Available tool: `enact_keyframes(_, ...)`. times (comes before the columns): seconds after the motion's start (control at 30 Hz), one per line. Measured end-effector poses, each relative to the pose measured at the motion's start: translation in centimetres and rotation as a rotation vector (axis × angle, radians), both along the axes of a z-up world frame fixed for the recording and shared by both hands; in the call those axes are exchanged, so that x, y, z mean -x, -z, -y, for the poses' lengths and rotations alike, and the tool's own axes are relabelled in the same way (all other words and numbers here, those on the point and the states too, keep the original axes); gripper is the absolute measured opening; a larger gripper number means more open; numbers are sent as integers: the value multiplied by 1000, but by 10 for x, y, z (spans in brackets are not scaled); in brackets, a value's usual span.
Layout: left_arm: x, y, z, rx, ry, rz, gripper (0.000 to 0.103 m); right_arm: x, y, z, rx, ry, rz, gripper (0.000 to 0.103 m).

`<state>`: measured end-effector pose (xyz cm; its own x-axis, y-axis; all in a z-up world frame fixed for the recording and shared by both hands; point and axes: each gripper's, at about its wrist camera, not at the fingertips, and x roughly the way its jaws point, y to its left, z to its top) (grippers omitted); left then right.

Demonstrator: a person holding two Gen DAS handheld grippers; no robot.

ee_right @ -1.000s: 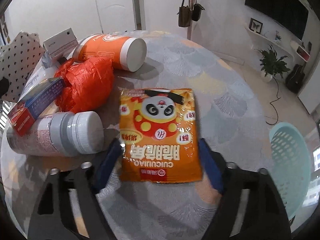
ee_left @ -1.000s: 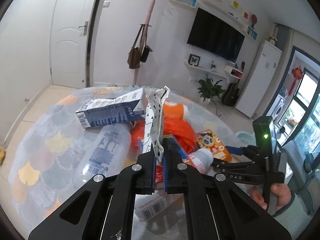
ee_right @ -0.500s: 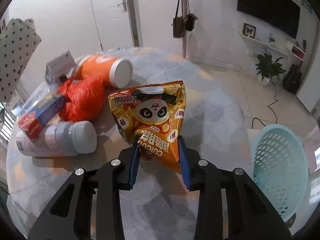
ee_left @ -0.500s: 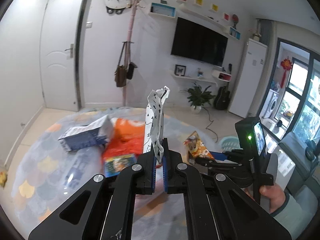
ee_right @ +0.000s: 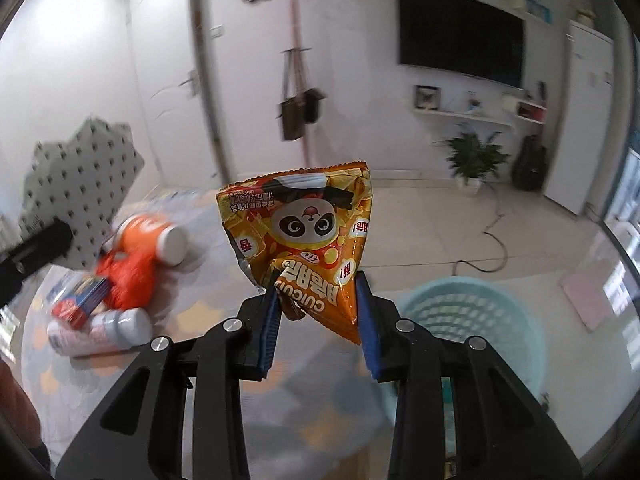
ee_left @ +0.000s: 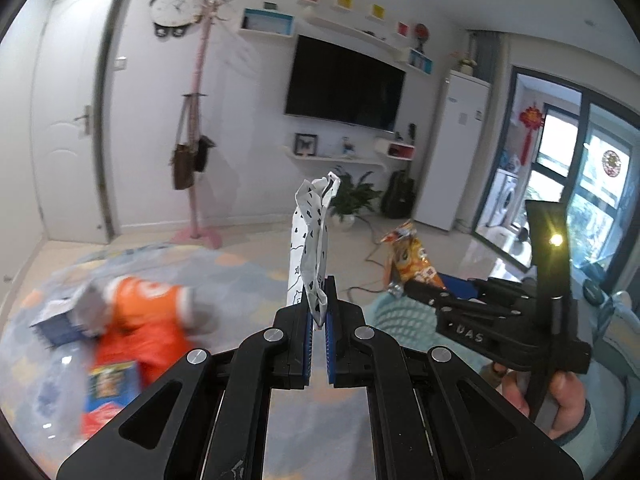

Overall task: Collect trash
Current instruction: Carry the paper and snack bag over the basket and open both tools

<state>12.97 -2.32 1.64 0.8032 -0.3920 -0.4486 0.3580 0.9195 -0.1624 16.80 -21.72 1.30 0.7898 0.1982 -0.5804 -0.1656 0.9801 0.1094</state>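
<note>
My left gripper is shut on a white wrapper with black spots, which stands up from the pads above the table. My right gripper is shut on an orange panda snack bag, lifted clear of the table. The same snack bag and the right gripper show at the right of the left wrist view, above a pale teal basket. In the right wrist view the basket sits low on the right, and the spotted wrapper shows at the left.
On the patterned round table lie an orange canister, an orange plastic bag, a small blue-and-red box and a white bottle. A person's hand holds the right gripper. A coat stand and a door stand behind.
The right gripper closed on the snack bag and lifted it off the table toward the basket. The left gripper, still holding the spotted wrapper, rose and swung right, away from the trash pile.
</note>
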Motion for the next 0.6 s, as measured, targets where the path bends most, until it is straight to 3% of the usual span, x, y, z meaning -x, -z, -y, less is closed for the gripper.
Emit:
enact_keyframes(0.23,-31,13,73,3,106,-40,3,0,11,83,-33,159,-35,32)
enact_keyframes(0.6,-79,78,151,31,255,-249,3,-28,92,166,-125,308,-271,35)
